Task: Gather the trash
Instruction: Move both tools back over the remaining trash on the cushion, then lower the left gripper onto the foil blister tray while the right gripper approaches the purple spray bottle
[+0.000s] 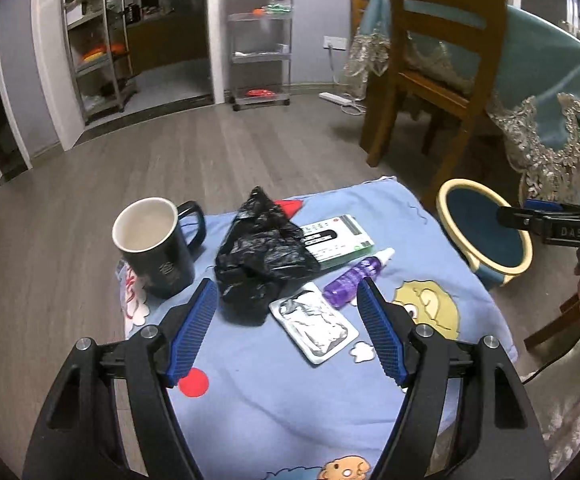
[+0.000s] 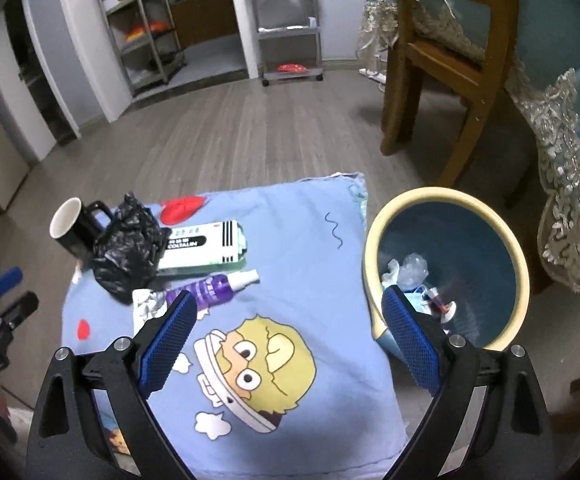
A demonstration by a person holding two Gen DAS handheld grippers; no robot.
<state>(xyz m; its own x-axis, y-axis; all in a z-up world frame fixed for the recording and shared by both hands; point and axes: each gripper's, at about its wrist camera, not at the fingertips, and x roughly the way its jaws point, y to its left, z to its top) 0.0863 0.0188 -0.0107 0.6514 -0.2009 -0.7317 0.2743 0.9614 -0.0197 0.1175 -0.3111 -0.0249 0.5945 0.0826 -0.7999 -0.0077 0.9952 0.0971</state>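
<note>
On a blue cartoon cloth [image 1: 274, 408] [image 2: 302, 232] lie a crumpled black plastic bag [image 1: 262, 260] [image 2: 126, 248], a foil blister pack [image 1: 314, 326] [image 2: 146, 304], a purple spray bottle [image 1: 356, 278] [image 2: 214, 290] and a green-and-white box [image 1: 338, 238] [image 2: 202, 248]. My left gripper [image 1: 286, 292] hovers open above the blister pack, nothing between its fingers. My right gripper [image 2: 290, 304] hangs open over the cloth's right part, beside the bin [image 1: 486, 236] [image 2: 446, 264], which holds some scraps. Part of the right gripper [image 1: 550, 228] shows at the left wrist view's right edge.
A black mug [image 1: 156, 248] [image 2: 74, 226] stands at the cloth's left corner. A wooden chair [image 1: 442, 68] [image 2: 450, 52] and a table with a lace-edged blue cover [image 1: 550, 112] [image 2: 570, 160] stand behind the bin. Grey plank floor [image 1: 210, 152] stretches to metal shelf racks [image 1: 260, 32].
</note>
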